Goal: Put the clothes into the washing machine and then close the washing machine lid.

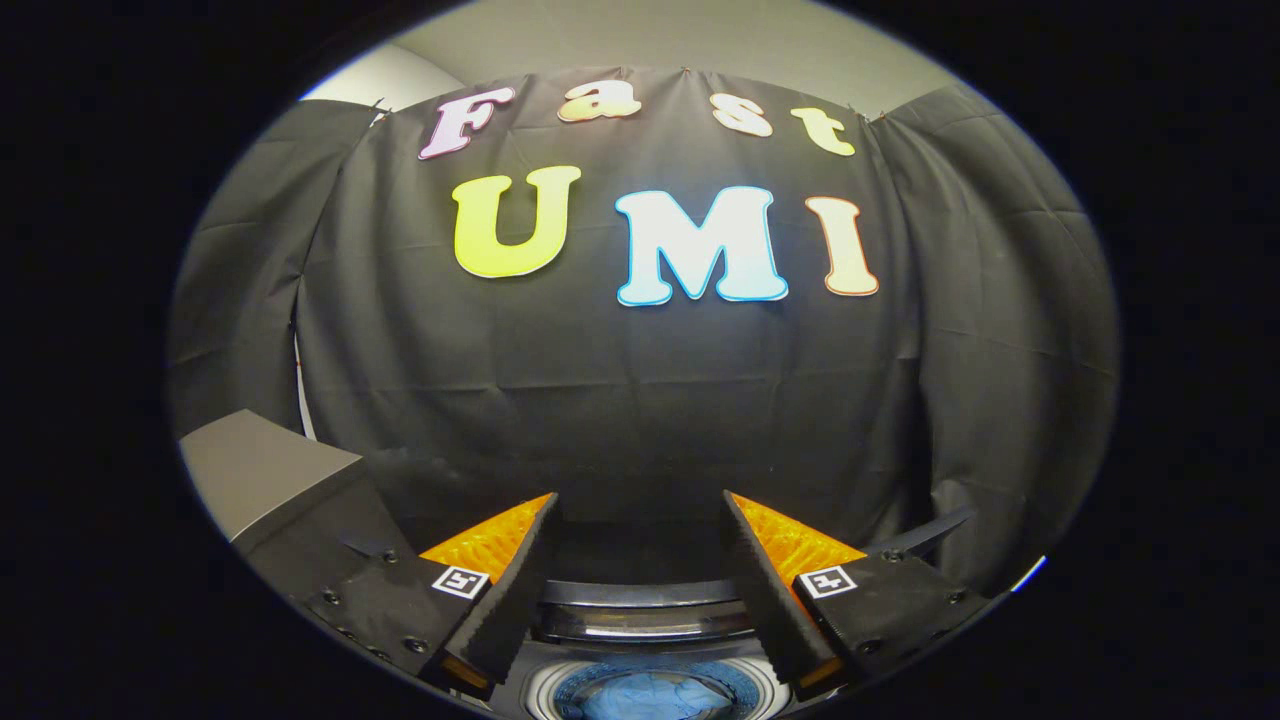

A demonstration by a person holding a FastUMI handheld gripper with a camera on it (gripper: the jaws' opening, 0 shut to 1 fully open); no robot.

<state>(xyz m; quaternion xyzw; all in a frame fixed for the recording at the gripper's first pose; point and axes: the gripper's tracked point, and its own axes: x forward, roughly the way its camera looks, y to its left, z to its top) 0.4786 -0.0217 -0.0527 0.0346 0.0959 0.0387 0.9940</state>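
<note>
Currently the claw (640, 545) is released, its two fingers spread wide with nothing between them, held above the washing machine (645, 625) and pointing toward the booth's black cloth wall (640, 400). Below and between the fingers sits the round drum opening, and blue clothes (645, 695) lie inside it; judged from this, the loading step looks done. The dark raised band just beyond the opening, between the fingers, is probably the rear edge or folded lid; cannot tell which. A grey panel (255, 470) stands off to the left of the machine. Wide fingers suit a retreat after release; next likely step is the lid.
</note>
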